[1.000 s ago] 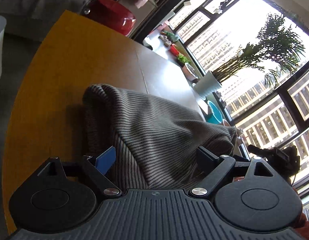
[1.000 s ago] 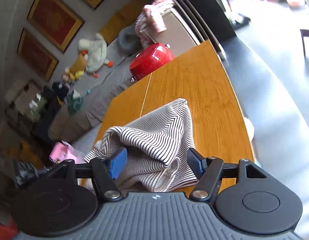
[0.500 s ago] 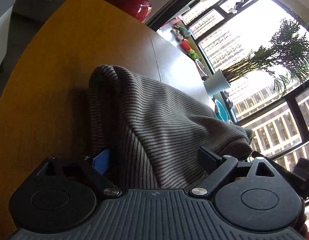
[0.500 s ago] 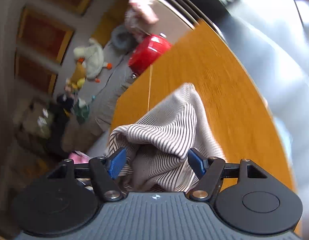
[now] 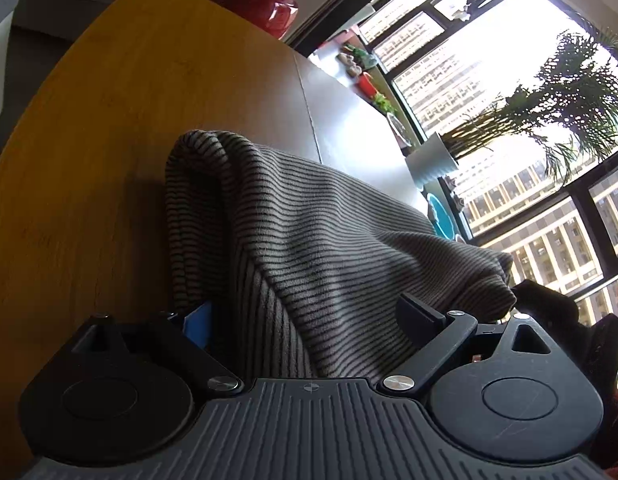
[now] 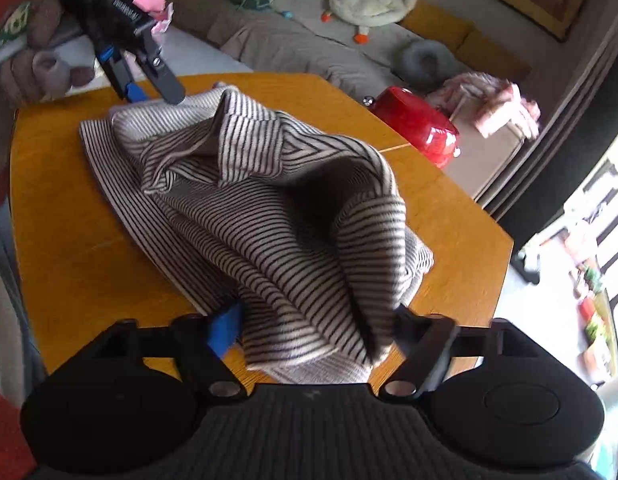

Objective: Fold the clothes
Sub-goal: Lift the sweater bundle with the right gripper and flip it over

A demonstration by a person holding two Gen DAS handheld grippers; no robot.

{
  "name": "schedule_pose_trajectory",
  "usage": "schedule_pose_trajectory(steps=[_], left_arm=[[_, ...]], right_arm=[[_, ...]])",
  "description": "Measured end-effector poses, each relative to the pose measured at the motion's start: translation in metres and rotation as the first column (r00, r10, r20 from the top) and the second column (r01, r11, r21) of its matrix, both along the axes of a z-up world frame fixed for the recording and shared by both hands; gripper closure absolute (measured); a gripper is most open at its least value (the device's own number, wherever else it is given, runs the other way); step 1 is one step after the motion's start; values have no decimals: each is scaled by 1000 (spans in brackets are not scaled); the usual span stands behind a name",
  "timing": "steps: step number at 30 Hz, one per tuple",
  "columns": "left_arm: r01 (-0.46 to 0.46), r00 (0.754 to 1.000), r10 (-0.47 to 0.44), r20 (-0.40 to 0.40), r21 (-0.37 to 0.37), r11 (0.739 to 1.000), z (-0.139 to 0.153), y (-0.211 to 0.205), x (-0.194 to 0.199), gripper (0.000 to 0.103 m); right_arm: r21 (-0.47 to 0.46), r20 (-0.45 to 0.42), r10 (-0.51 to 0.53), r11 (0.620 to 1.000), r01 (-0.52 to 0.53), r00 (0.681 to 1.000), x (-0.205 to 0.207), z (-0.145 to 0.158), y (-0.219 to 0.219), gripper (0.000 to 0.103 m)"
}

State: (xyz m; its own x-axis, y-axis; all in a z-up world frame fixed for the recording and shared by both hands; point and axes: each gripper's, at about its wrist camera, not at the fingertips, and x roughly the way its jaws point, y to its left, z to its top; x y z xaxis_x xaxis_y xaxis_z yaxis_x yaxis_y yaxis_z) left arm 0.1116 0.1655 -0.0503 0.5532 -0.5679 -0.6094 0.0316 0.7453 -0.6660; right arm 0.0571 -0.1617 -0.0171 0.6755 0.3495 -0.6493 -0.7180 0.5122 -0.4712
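A grey-and-black striped garment (image 6: 269, 208) lies bunched on the orange wooden table (image 6: 69, 240). One fold rises toward my right gripper (image 6: 315, 324), whose fingers stand wide apart, open, with a thick bunch of fabric between them. My left gripper (image 6: 151, 92) is at the garment's far corner. In the left wrist view the garment (image 5: 329, 240) forms a ridge and fills the gap of the left gripper (image 5: 307, 320), also open. Its blue pad (image 5: 197, 324) is partly covered by cloth.
A red rounded object (image 6: 421, 128) sits at the table's far edge. Behind it is a sofa (image 6: 293, 44) with plush toys. A white plant pot (image 5: 433, 160) stands by the windows. Bare wood (image 5: 109, 120) lies left of the garment.
The right wrist view has swung round and now looks across the whole garment toward the left gripper, its fingers a little wider apart. The left gripper has moved closer to the cloth.
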Motion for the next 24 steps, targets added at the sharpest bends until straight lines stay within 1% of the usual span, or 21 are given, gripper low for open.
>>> schedule_pose_trajectory(steps=[1,2,3,4,5,6,7,8,9,11,12,14,16,17,18,19,20,21,22,23,24], left_arm=[[2,1000,-2,-2,-1,1000,0,0,1,8],[4,1000,-4,-3,-3,1000,0,0,1,8],[5,1000,-5,-1,-5,1000,0,0,1,8],[6,1000,-6,2,-8,1000,0,0,0,8],[6,1000,-6,4,-11,1000,0,1,-1,8],[6,1000,-6,8,-13,1000,0,1,-2,8],[5,1000,-5,11,-14,1000,0,1,-2,8],[5,1000,-4,14,-16,1000,-1,1,-3,8],[4,1000,-4,15,-15,1000,1,1,-4,8],[2,1000,-2,14,-14,1000,5,1,-4,8],[1,1000,-1,14,-13,1000,7,1,-4,8],[-1,1000,1,13,-11,1000,11,1,-5,8],[8,1000,-8,20,-18,1000,16,-1,-6,8],[24,999,-23,31,-31,999,20,-4,-8,8],[38,999,-37,38,-34,999,24,-9,-9,8],[51,998,-49,41,-32,998,26,-14,-9,8],[60,998,-59,37,-26,998,27,-19,-10,8],[62,998,-61,25,-19,998,25,-24,-9,8],[56,998,-56,6,-23,998,21,-25,-8,8],[47,999,-48,-15,-31,998,16,-26,-7,8],[36,999,-37,-34,-56,998,10,-26,-6,8]], right_arm=[[-51,61,31,998,-28,998,2,1,10,80],[-105,147,66,993,-51,987,1,5,18,82],[-161,243,107,985,-68,964,0,11,25,82],[-236,354,162,968,-80,921,-4,14,29,82],[-331,480,236,941,-75,845,-9,10,30,82],[-427,592,321,903,-51,739,-14,5,29,82],[-480,633,368,877,-27,681,-15,-2,26,82],[-515,646,394,857,-8,653,-16,-10,22,82],[-511,621,375,859,-7,688,-16,-17,17,82],[-465,515,289,885,-20,807,-20,-31,4,81],[-455,465,254,891,-17,848,-24,-39,-3,81],[-434,387,179,901,7,905,-32,-50,-18,80],[-318,311,24,945,80,950,-30,-36,-36,72],[-214,253,-65,969,122,965,-25,-25,-47,72],[-90,179,-151,981,169,972,-18,-12,-58,70],[31,94,-226,974,225,969,-11,0,-69,65],[146,0,-289,947,286,957,-4,12,-80,62],[252,-101,-337,901,352,936,3,25,-91,55],[342,-199,-357,847,407,912,12,31,-99,48],[420,-295,-358,785,456,886,21,35,-107,45],[482,-399,-346,709,515,849,30,35,-113,43]])
